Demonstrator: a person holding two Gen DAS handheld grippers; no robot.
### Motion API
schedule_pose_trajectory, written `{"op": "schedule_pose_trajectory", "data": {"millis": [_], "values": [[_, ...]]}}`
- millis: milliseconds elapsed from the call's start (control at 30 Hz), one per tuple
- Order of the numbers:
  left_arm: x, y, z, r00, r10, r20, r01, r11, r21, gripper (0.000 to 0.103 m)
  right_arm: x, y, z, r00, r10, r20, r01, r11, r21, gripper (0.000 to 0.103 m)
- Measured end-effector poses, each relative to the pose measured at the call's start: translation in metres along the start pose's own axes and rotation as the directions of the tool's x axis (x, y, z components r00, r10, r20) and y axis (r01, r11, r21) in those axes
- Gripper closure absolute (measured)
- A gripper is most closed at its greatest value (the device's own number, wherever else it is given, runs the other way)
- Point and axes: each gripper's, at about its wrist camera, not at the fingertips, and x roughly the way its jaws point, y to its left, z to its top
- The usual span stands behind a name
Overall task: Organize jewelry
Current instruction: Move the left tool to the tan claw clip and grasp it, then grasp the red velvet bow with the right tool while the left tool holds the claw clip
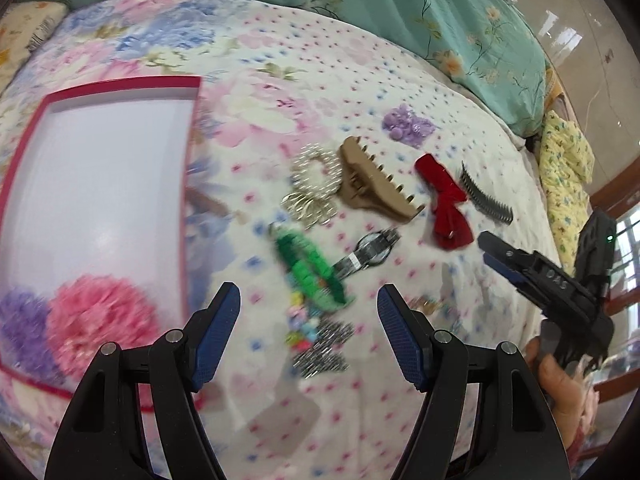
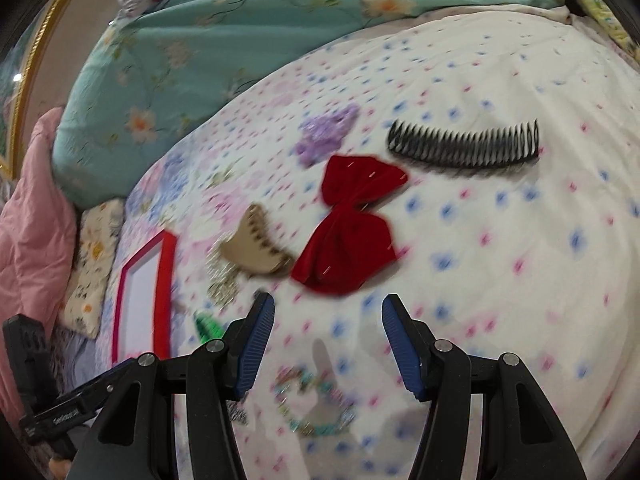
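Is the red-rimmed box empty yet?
No. The box holds a pink pompom and a purple one in its near corner; the rest shows bare white.

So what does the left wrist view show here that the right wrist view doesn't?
Only the left wrist view shows the fluffy pink pom-pom and purple pom-pom inside the red-rimmed white tray, plus the silver metal wristwatch and pearl bead bracelet. Only the right wrist view shows the pink quilt and the multicoloured bead bracelet clearly as a ring. Both share the red velvet bow, black toothed comb, tan claw clip and lilac flower piece. Both tools are open.
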Motion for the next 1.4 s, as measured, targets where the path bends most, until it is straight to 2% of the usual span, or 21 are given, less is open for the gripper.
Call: {"op": "schedule_pose_trajectory", "data": {"millis": [167,333,467,500,533,600,700,733,833,967,1100,1133,1267,1300,1333,1367,1400], "values": [[0.027,-0.012,0.026,0.998,-0.052,-0.039,0.051,0.998,-0.035,0.032,0.023,-0.005,0.02,0.999,-0.044,-0.013,0.044,0.999,0.006,0.044],[0.053,-0.026,0.05,0.996,-0.057,-0.062,0.055,0.998,-0.042,0.031,0.049,-0.004,0.033,0.995,-0.092,-0.039,0.091,0.995,-0.034,0.044],[0.074,-0.028,0.063,0.993,-0.073,-0.089,0.066,0.995,-0.08,0.031,0.059,-0.001,0.043,0.993,-0.116,-0.028,0.113,0.991,-0.075,0.044],[0.079,-0.029,0.066,0.993,-0.07,-0.095,0.062,0.994,-0.088,0.031,0.06,0.0,0.046,0.991,-0.128,-0.026,0.126,0.988,-0.085,0.049],[0.085,-0.03,0.07,0.992,-0.068,-0.103,0.058,0.993,-0.1,0.031,0.062,0.001,0.047,0.99,-0.14,-0.025,0.137,0.985,-0.104,0.059],[0.093,-0.032,0.074,0.99,-0.07,-0.12,0.056,0.992,-0.114,0.03,0.063,0.002,0.048,0.992,-0.123,-0.038,0.118,0.986,-0.117,0.069],[0.106,-0.038,0.08,0.988,-0.059,-0.141,0.04,0.99,-0.135,0.026,0.053,0.002,0.047,0.992,-0.123,-0.026,0.119,0.986,-0.115,0.077],[0.109,-0.039,0.082,0.988,-0.059,-0.145,0.039,0.989,-0.14,0.026,0.045,0.001,0.046,0.993,-0.12,-0.017,0.117,0.987,-0.106,0.097],[0.12,-0.046,0.087,0.986,-0.031,-0.163,0.008,0.99,-0.143,0.024,0.026,-0.007,0.043,0.995,-0.098,0.005,0.098,0.992,-0.075,0.099],[0.132,-0.053,0.089,0.984,-0.015,-0.175,-0.012,0.988,-0.151,0.024,0.013,-0.015,0.038,0.997,-0.078,-0.009,0.077,0.995,-0.062,0.1],[0.138,-0.061,0.086,0.984,0.036,-0.173,-0.056,0.992,-0.112,0.031,0.014,-0.018,0.038,0.996,-0.087,-0.02,0.086,0.995,-0.059,0.103],[0.138,-0.064,0.085,0.985,0.051,-0.165,-0.067,0.994,-0.089,0.039,0.015,-0.019,0.038,0.996,-0.091,-0.025,0.089,0.994,-0.057,0.101],[0.129,-0.064,0.082,0.991,0.027,-0.13,-0.034,0.998,-0.053,0.05,0.02,-0.03,0.035,0.996,-0.056,-0.072,0.059,0.998,0.036,0.086],[0.125,-0.064,0.081,0.993,0.019,-0.121,-0.024,0.999,-0.039,0.05,0.021,-0.031,0.034,0.996,-0.054,-0.076,0.058,0.997,0.049,0.069],[0.12,-0.063,0.078,0.993,0.004,-0.116,-0.008,1.0,-0.027,0.05,0.021,-0.03,0.032,0.996,-0.053,-0.075,0.058,0.997,0.053,0.048],[0.119,-0.064,0.076,0.993,-0.003,-0.114,0.001,1.0,-0.021,0.05,0.021,-0.029,0.031,0.996,-0.055,-0.068,0.058,0.997,0.056,0.042],[0.115,-0.062,0.072,0.994,-0.011,-0.113,0.01,1.0,-0.012,0.05,0.022,-0.027,0.03,0.997,-0.051,-0.056,0.054,0.997,0.059,0.041]]}}
